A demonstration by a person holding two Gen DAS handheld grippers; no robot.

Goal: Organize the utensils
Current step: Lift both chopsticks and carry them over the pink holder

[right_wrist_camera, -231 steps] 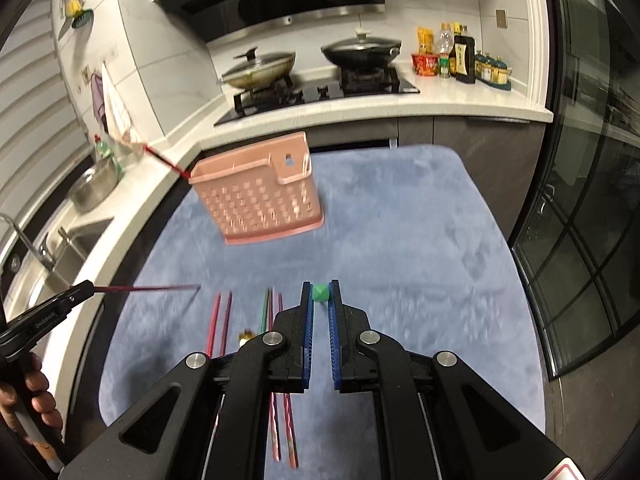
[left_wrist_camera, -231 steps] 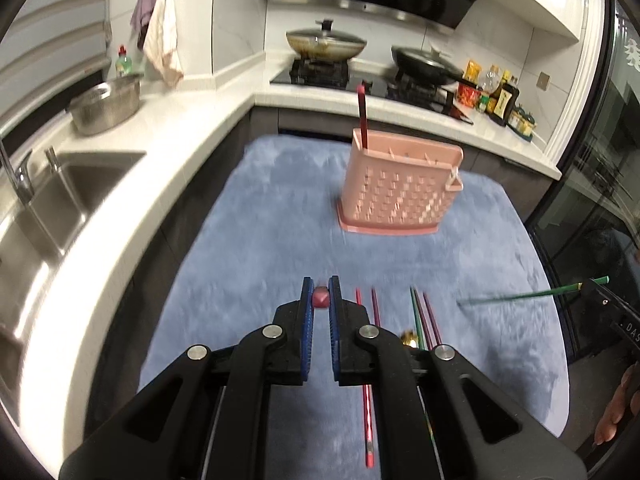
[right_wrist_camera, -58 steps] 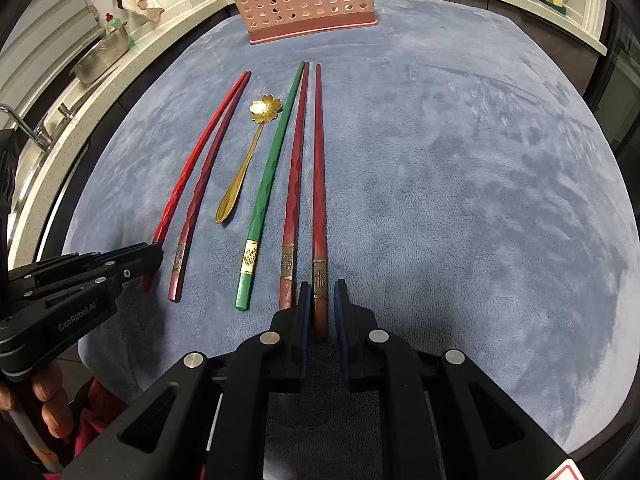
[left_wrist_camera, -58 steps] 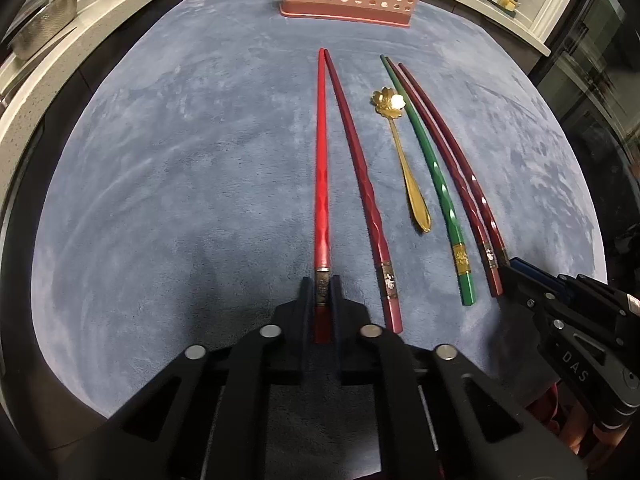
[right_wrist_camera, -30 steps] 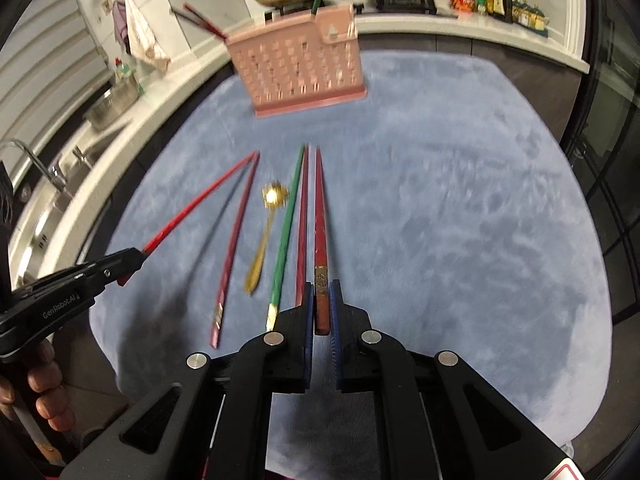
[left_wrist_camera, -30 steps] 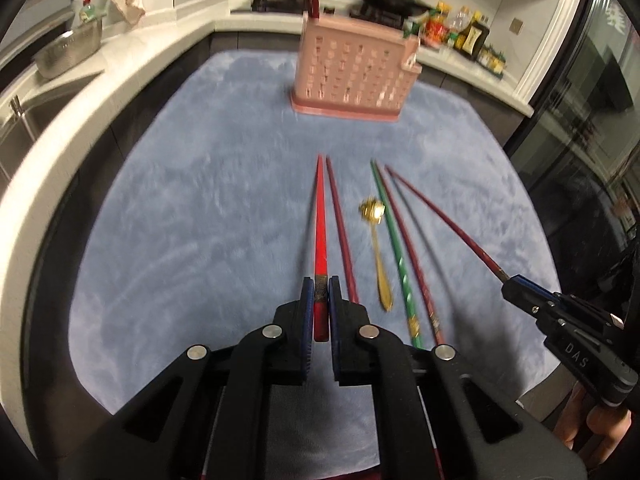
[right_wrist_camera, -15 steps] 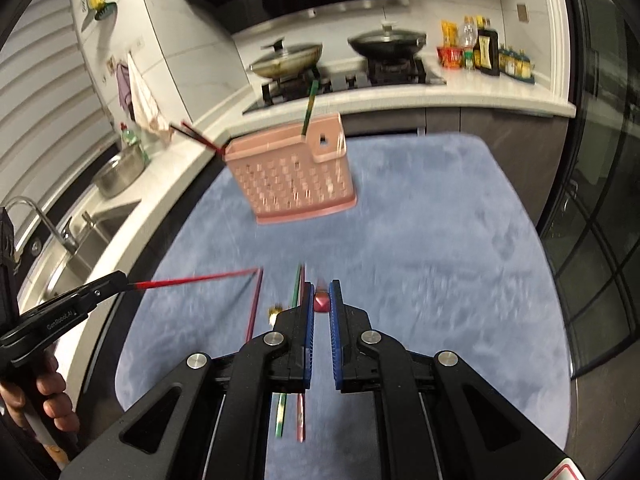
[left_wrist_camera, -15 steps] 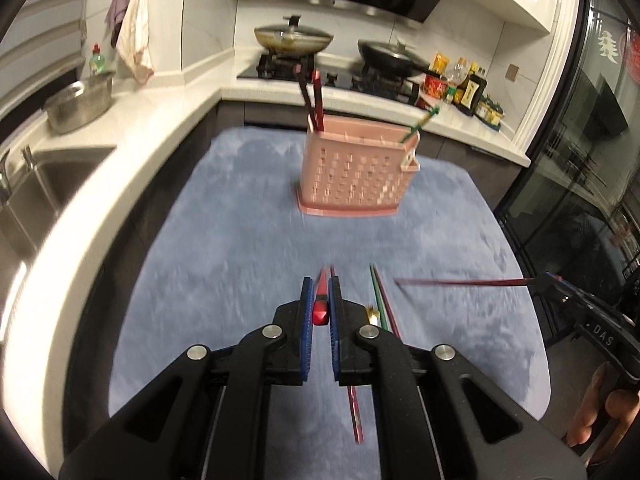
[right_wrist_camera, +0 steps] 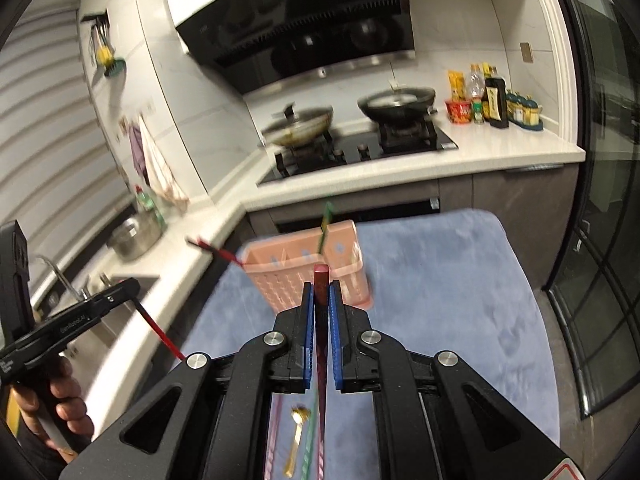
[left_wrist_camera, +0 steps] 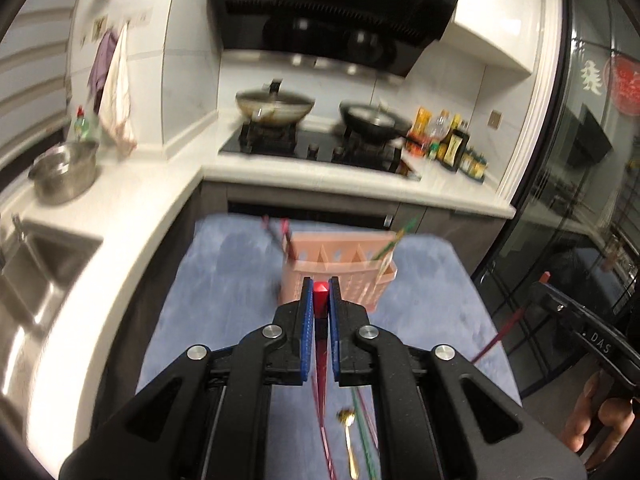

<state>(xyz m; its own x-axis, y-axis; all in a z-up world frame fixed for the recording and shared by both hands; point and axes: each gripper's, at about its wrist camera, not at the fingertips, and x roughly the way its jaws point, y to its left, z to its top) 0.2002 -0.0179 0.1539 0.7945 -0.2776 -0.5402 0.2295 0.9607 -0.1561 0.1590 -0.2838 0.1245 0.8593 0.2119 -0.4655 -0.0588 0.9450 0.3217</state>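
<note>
Clamping chopsticks (left_wrist_camera: pixel 320 292), both tools (right_wrist_camera: pixel 320 292)

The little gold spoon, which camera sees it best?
The left wrist view. There the gold metal spoon lies in the open on the blue-grey mat, bowl and handle both visible, though blurred. In the right wrist view the spoon shows too, but it is blurrier and hemmed in by the gripper's black frame.

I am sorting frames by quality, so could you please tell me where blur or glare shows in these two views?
Left wrist view: pink slotted plastic basket and lidded woks smeared by motion, left gripper sharp. Right wrist view: basket again blurred, right gripper crisp; glossy black range hood carries reflections.
</note>
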